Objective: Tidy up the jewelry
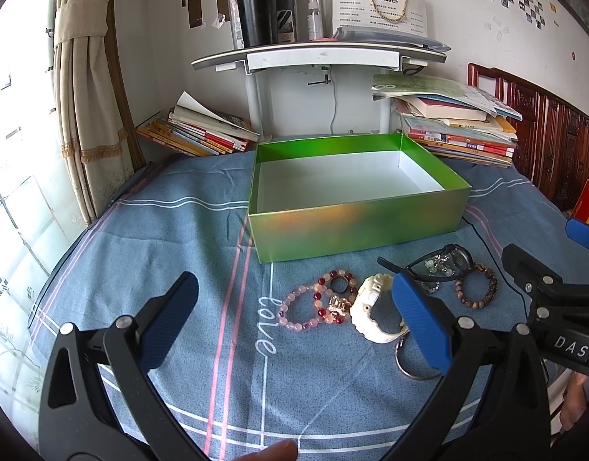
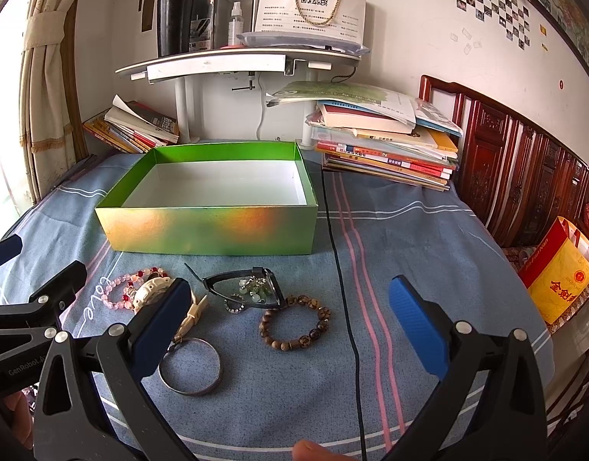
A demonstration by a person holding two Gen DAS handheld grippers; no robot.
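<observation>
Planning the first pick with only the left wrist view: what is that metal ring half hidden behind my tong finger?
Observer: A silver bangle, lying flat, its whole circle showing.
Operator: Touching anything?
Observer: Its far edge appears to meet the white watch strap.
Operator: Right tongs holding something?
Observer: No, the right tongs are open and empty.

Shiny green box [image 2: 213, 226], white inside, orange glints. Blue cloth [image 2: 409, 253] striped pink and white. Pink-and-red bead bracelet [image 1: 313, 307], brown bead bracelet [image 2: 294, 326], cream watch [image 1: 375, 307], possibly ivory-toned.
</observation>
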